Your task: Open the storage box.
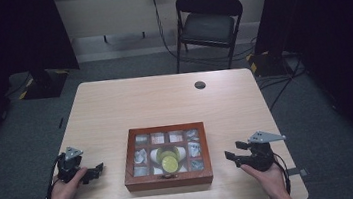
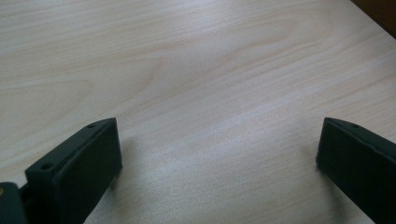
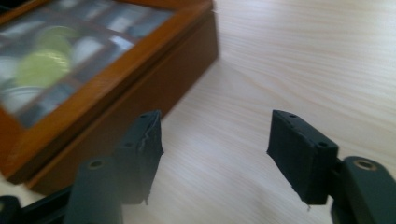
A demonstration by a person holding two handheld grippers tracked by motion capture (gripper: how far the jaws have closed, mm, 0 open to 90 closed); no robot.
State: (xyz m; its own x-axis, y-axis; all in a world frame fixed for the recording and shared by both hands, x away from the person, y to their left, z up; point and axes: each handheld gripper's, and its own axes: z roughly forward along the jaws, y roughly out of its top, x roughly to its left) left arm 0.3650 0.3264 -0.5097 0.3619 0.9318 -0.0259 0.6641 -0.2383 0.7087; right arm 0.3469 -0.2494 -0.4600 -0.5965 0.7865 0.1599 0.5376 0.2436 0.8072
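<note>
A light wooden table point(image 1: 164, 98) is carrying a shallow reddish-brown wooden box point(image 1: 166, 156), which is sitting near the person's edge, roughly midway between the two grippers. The box is lying closed under a glazed lid point(image 1: 168, 152) whose wooden bars are dividing the pane into small panels. Through the glass, a round yellow-green object point(image 1: 169, 161) is showing near the centre, with white pieces point(image 1: 143, 156) lying around it in the neighbouring compartments; what these are cannot be told. A small metal clasp point(image 1: 168, 176) is showing on the front wall.

The left gripper point(image 1: 94, 172) is resting on the table to the left of the box, held in the person's left hand point(image 1: 68, 188), with its tips pointing toward the box and apart from it. In the left gripper view its jaws are standing wide apart over bare tabletop, holding nothing.

The right gripper point(image 1: 231, 156) is lying to the right of the box, held in the right hand point(image 1: 267, 174), its tips near the box's right wall without touching it. In the right gripper view its jaws are spread with bare wood between them, and the box's corner is lying just beyond the left jaw.

Beyond the table, a black folding chair point(image 1: 209, 25) is standing on grey carpet.
</note>
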